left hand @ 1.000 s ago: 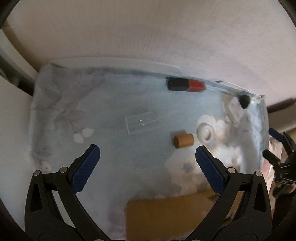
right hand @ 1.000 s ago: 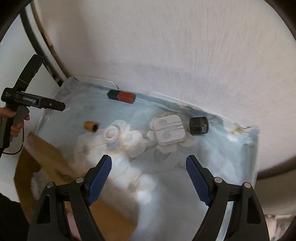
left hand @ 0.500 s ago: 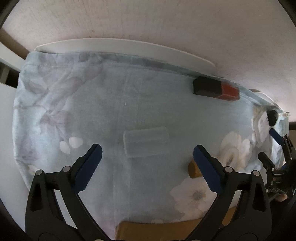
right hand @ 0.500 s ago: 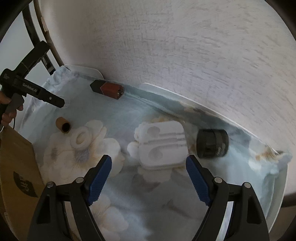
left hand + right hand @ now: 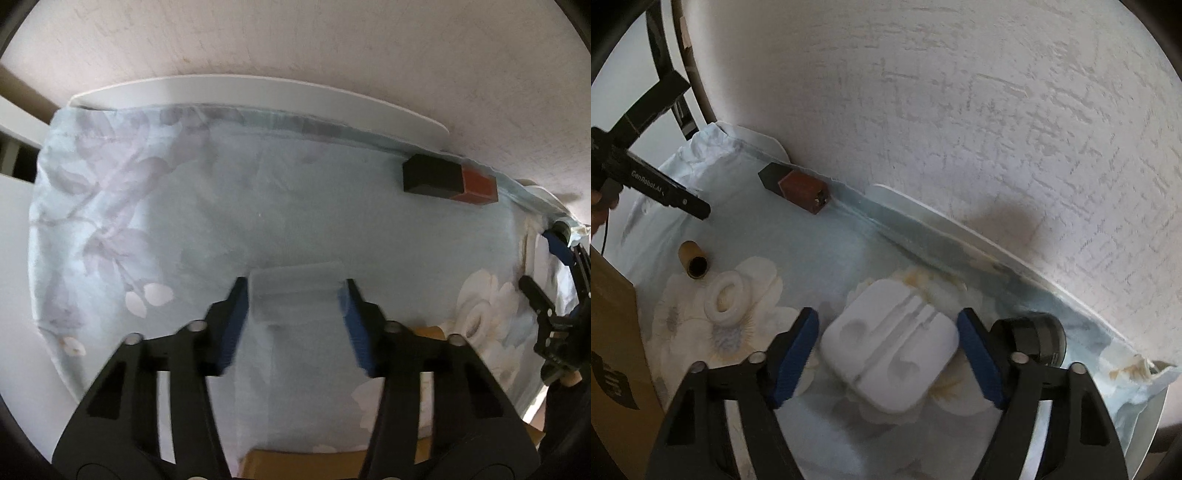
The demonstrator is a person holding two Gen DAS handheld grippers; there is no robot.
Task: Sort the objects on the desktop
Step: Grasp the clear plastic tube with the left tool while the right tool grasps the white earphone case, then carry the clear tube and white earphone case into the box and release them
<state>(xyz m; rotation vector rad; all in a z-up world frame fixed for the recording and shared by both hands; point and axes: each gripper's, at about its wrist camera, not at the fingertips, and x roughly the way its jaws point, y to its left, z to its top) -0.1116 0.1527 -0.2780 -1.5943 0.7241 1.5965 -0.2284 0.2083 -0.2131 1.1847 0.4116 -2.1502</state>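
While the left tongs (image 5: pixel 293 291) sit low over the pale blue floral cloth (image 5: pixel 184 206), their ribbed blue pads (image 5: pixel 236 314) stand narrowed against the two ends of a small clear plastic box (image 5: pixel 295 295), a soft-edged, see-through rectangle lying flat on the fabric; the pads look to be touching it, though motion blur hides whether they press. Beyond that box, toward the rough plastered wall (image 5: pixel 295 37), a black and rust-red block (image 5: pixel 448 181) lies along the cloth's far hem, next to the white tabletop (image 5: pixel 258 86) edge.

The right tongs (image 5: pixel 888 326) are spread wider, one pad on each side of a white moulded earphone case (image 5: pixel 890 354) (rounded square, with grooved channels across its lid), and a slim gap shows on both sides. Just beside the case, behind the tongs' right finger, rests a black cylindrical cap (image 5: pixel 1039 341). To the case's left lies a white ring (image 5: pixel 726 299) on a printed flower, and past it a short brown cardboard tube (image 5: pixel 692 258) on its side with its dark bore showing. A cardboard box (image 5: pixel 617 354) stands at the left border.
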